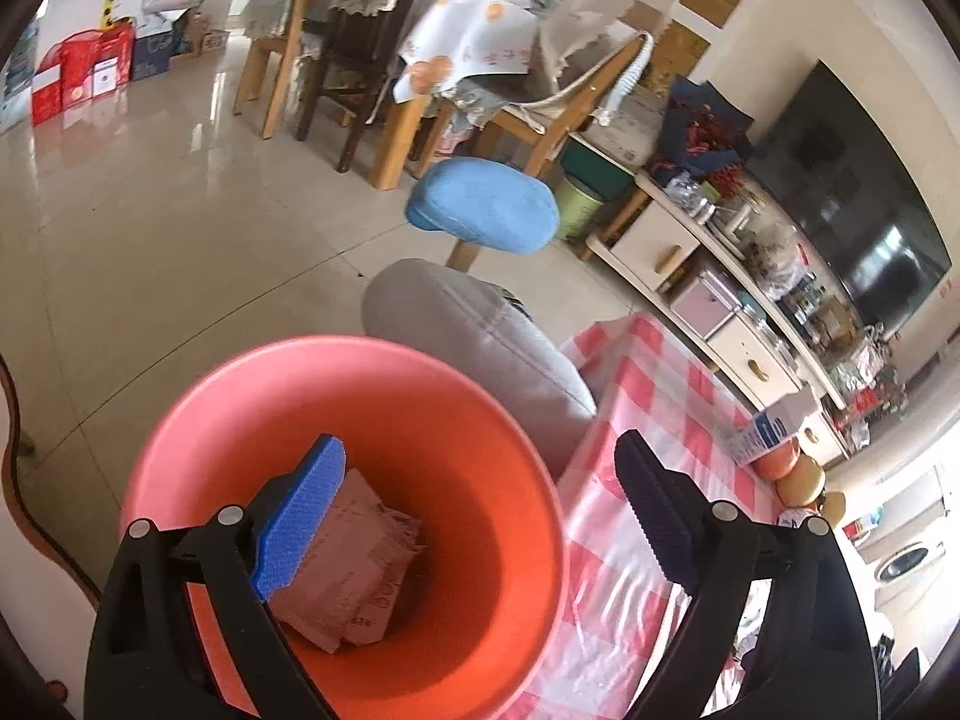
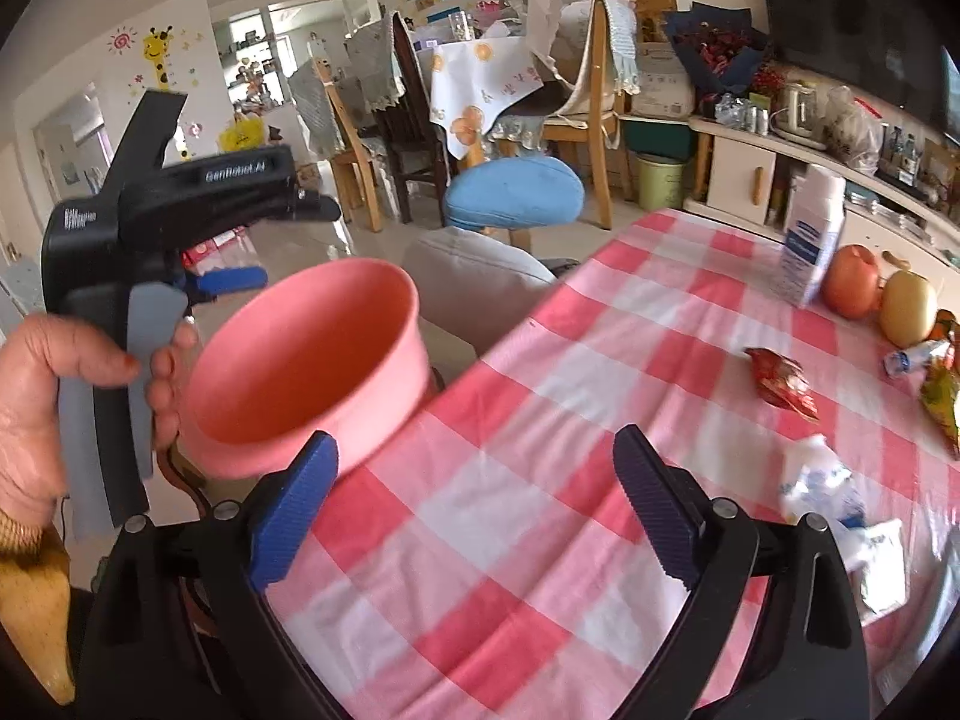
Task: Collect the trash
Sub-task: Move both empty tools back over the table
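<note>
Both grippers stand with their fingers spread and nothing between them: the left gripper hangs over the mouth of the round pink plastic bin, and the right gripper hovers above the red-and-white checked plastic tablecloth.

Only the left wrist view looks down into the bin, where a crumpled brownish printed wrapper lies at the bottom. Only the right wrist view shows the person's left hand gripping the left tool's handle beside the bin, which sits at the table's edge, and the trash still on the cloth: a crumpled white-and-blue wrapper just right of the right gripper, and a red foil packet farther off.

Near the table's far edge stand a white-and-blue carton, a red apple and a yellow pear. Beyond the table are a blue cushioned stool, wooden dining chairs and a glossy tiled floor.
</note>
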Tool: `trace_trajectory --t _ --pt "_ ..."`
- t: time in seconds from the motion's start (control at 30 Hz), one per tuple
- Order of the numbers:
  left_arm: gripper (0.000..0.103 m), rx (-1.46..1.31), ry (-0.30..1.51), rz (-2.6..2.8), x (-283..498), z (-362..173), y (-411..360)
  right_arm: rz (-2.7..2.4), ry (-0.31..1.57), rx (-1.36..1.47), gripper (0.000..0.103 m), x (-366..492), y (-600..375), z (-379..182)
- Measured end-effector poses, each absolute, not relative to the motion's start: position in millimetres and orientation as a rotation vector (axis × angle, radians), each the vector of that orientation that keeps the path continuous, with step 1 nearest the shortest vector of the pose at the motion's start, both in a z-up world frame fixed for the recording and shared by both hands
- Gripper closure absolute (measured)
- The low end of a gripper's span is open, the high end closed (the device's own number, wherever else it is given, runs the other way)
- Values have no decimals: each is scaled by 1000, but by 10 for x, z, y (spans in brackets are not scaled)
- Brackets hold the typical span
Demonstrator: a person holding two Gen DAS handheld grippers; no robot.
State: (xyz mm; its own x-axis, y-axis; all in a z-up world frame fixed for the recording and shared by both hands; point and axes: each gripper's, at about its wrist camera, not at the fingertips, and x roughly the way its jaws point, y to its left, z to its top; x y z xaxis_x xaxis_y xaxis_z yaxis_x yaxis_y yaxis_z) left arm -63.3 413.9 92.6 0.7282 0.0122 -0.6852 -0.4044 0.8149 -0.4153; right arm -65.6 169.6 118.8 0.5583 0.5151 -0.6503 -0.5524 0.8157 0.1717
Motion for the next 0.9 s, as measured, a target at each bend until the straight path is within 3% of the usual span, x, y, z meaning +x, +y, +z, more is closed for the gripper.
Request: trace_trajectory --t 0.9 --pt "12 -369 773 69 -270 1298 2712 517 637 -162 7 -990 880 1254"
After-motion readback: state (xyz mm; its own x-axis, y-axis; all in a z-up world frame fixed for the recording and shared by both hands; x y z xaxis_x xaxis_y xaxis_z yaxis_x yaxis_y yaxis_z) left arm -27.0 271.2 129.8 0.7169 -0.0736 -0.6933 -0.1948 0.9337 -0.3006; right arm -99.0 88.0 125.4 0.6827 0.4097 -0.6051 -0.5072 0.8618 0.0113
